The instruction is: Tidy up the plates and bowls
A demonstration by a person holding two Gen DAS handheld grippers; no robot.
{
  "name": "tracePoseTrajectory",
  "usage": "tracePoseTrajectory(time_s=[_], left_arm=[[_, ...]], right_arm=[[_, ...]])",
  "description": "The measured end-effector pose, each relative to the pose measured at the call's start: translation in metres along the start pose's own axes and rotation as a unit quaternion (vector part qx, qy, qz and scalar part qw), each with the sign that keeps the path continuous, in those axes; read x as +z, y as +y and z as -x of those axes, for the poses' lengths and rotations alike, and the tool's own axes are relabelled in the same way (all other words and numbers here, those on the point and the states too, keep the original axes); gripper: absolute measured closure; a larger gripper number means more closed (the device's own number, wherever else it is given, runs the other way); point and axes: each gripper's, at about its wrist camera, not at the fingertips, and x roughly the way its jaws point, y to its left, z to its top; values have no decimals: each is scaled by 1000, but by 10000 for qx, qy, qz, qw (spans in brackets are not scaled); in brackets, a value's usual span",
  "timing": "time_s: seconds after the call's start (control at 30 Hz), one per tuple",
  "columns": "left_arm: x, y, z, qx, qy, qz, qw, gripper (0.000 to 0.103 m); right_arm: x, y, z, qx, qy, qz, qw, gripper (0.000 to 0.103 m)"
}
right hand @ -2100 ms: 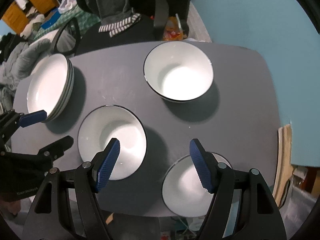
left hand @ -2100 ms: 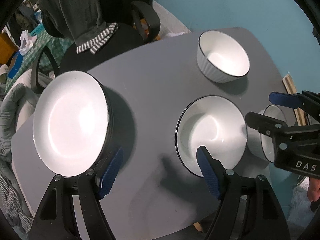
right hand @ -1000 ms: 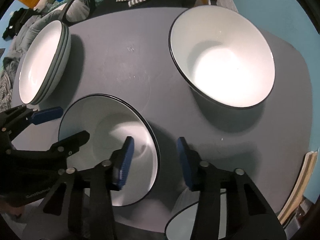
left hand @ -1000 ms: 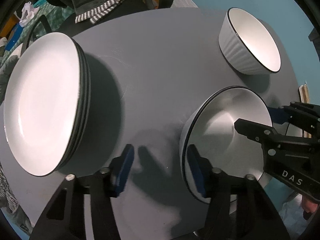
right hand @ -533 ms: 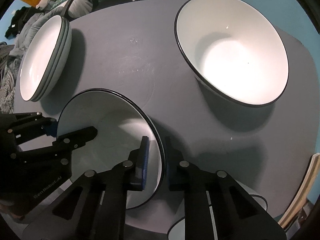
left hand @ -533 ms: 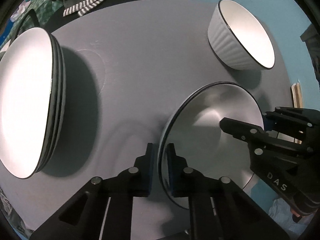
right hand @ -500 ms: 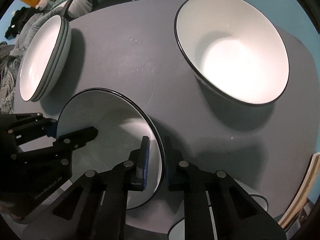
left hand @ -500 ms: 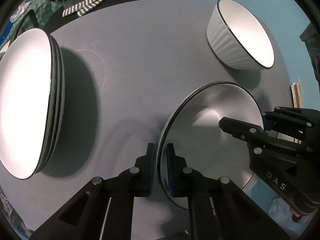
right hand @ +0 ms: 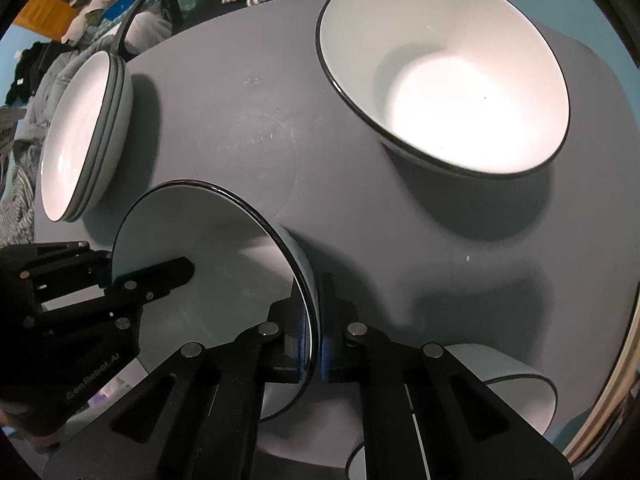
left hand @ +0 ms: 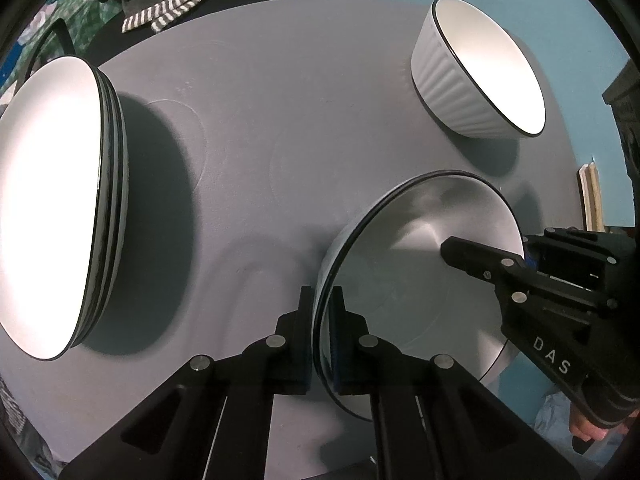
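Note:
A white bowl with a black rim [left hand: 420, 272] [right hand: 208, 260] sits near the front of the grey table [left hand: 260, 120]. My left gripper [left hand: 320, 300] is shut on its left rim, one pad inside and one outside. My right gripper [right hand: 318, 300] is shut on the opposite rim in the same way. Each gripper shows in the other's view: the right gripper [left hand: 520, 250] and the left gripper [right hand: 116, 268]. I cannot tell whether the bowl is off the table. A stack of white plates [left hand: 48, 200] [right hand: 80, 132] lies to the left.
A ribbed white bowl [left hand: 480, 80] [right hand: 452, 92] stands at the back right. Another white bowl [right hand: 512, 392] sits at the table's near right edge. Behind the table is a chair with a striped cloth [left hand: 172, 12]. A blue wall lies to the right.
Both grippers came down over the bowl's rim and closed on it from open. The bowl now fills more of both views.

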Motion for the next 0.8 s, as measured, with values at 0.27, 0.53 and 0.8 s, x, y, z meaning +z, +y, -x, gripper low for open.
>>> tracePoseTrajectory(time_s=[0.27, 0.53, 0.8], left_arm=[[0, -1, 6, -3, -32, 13, 10000, 99], [0, -5, 8, 39, -145, -23, 9999, 99], [4, -13, 35, 91, -408, -184, 9990, 99]], right_arm=[[8, -3, 15, -78, -51, -63, 9999, 98], [13, -8, 27, -84, -96, -130, 9998, 98], [13, -17, 58, -59, -340, -291, 9990, 98]])
